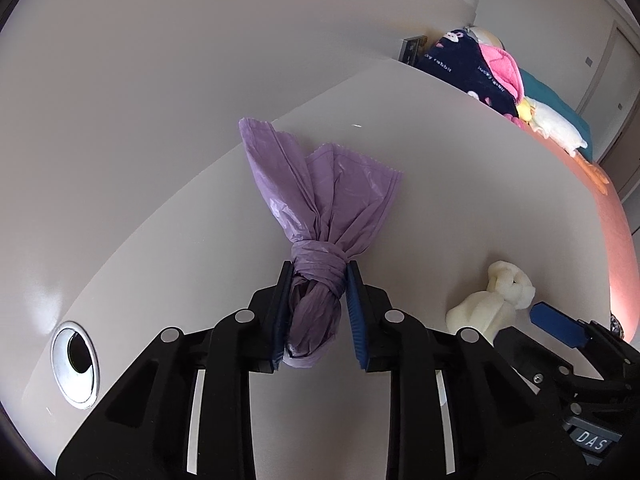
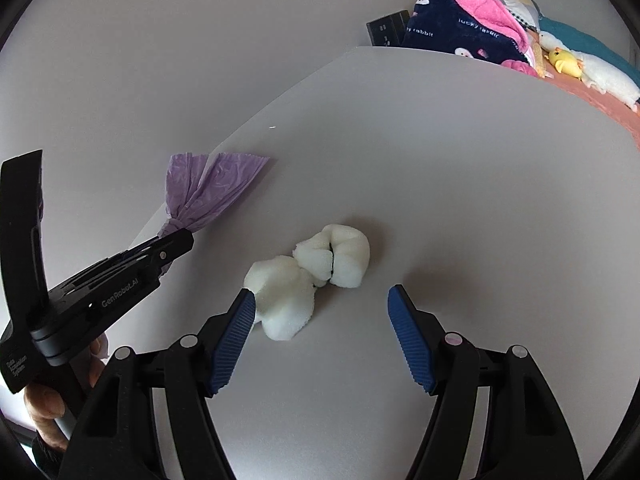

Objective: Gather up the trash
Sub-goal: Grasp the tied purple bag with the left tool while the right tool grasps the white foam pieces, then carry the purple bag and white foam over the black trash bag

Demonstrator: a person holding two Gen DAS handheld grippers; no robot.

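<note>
Left tool [image 1: 316, 300]: clamped on the knotted neck of the purple trash bag [image 1: 320, 188], blue pads [image 1: 357, 320] pressing the twist from both sides.
Purple trash bag: tied shut with a knot, frilled open end fanned out beyond the knot toward the far edge of the white tabletop [image 1: 460, 200]; in the right wrist view [image 2: 212, 188], seen sticking out past the tip of the left tool.
Right tool [image 2: 322, 332]: spread wide, nothing between the pads — left pad [image 2: 234, 340] just beside the crumpled white foam scrap [image 2: 308, 280].
Crumpled white foam scrap: lying on the tabletop to the right of the bag, well apart from it.
Cable grommet [image 1: 76, 364]: round metal ring set in the tabletop, near left.
Background: bed with a navy rabbit-print blanket [image 2: 452, 36] and plush toys [image 2: 580, 64] — beyond the tabletop's far edge.
</note>
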